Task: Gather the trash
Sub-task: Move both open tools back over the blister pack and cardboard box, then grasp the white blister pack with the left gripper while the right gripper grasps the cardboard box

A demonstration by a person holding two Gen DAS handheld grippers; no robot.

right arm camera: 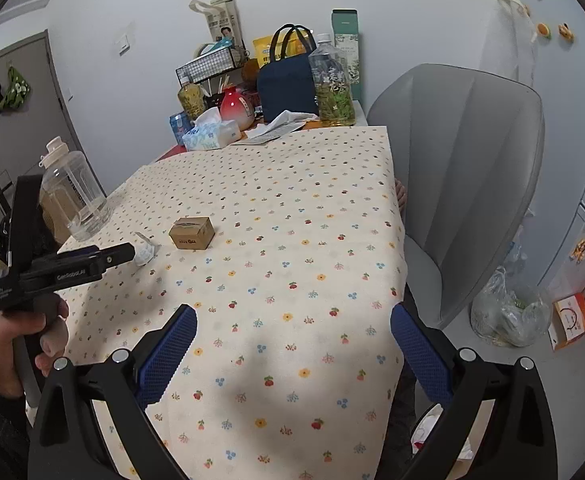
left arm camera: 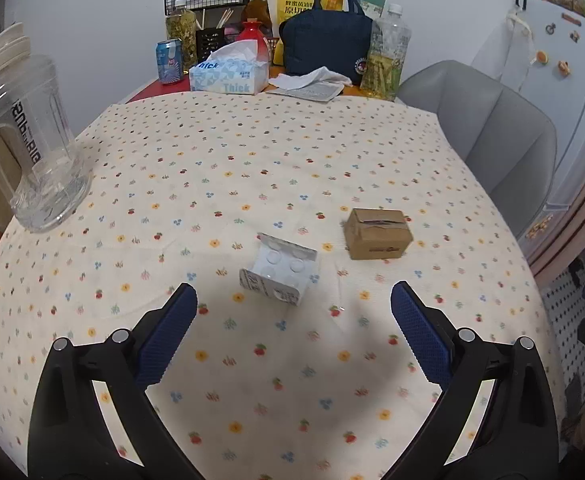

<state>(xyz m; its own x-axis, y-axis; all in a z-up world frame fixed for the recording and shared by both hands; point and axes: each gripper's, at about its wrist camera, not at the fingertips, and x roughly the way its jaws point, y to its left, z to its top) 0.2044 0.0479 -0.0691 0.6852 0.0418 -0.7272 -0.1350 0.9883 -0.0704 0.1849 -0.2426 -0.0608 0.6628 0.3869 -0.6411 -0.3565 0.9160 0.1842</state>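
A bent, empty blister pack lies on the flowered tablecloth, just ahead of my left gripper, which is open and empty. A small brown cardboard box sits to its right. In the right wrist view the box and the pack lie far ahead at the left. There the left gripper reaches at the pack from the left. My right gripper is open and empty above the table's near right part.
A clear water jug stands at the left edge. Tissue box, can, bottles, a navy bag and crumpled paper crowd the far end. A grey chair stands right of the table. A plastic bag lies on the floor.
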